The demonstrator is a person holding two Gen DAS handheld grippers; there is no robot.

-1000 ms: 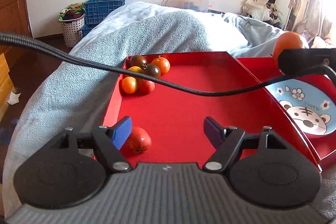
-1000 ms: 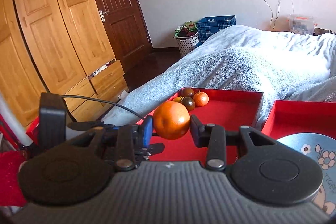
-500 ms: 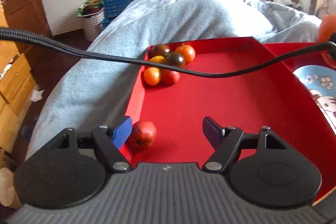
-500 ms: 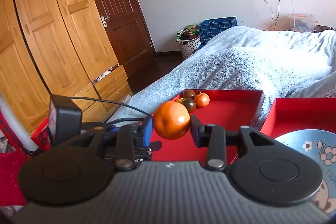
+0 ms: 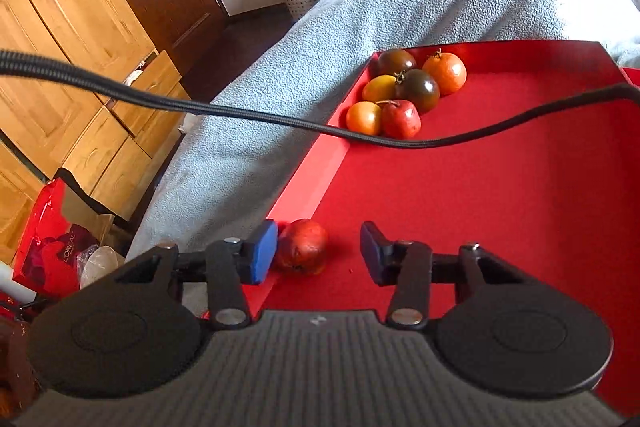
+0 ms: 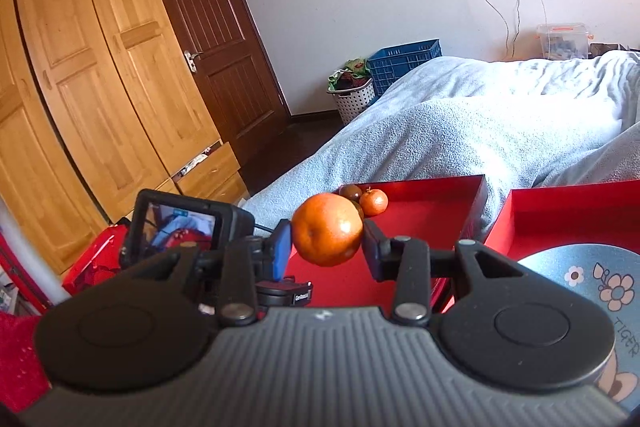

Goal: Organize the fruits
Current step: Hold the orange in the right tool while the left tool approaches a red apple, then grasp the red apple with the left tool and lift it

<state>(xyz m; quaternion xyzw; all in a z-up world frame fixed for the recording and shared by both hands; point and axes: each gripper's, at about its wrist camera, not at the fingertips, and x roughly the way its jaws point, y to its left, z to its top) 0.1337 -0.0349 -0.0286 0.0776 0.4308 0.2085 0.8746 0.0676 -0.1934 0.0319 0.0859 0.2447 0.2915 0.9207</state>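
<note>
**Left swung to the tray's near corner**

Within a second the left hand-held gripper [image 5: 318, 253] had turned leftward, spread, its left pad beside a red fruit [image 5: 301, 246] hugging the red tray [image 5: 500, 211] wall; likely the next pick. The right hand-held gripper [image 6: 325, 246] stayed pinching an orange [image 6: 327, 229] aloft. Five fruits [image 5: 404, 93] crowded the far corner; mid-tray lay open, a cable [image 5: 224, 107] crossing.

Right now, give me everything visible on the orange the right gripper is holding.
The round orange fruit has glossy, finely dimpled peel with a bright highlight on its right side and a small dimple facing left. It looks whole and unbruised. The right gripper is shut on it: the blue-padded left finger and the black right finger press its sides. It hangs in the air over the near part of the red felt-lined tray, touching nothing else.
</note>
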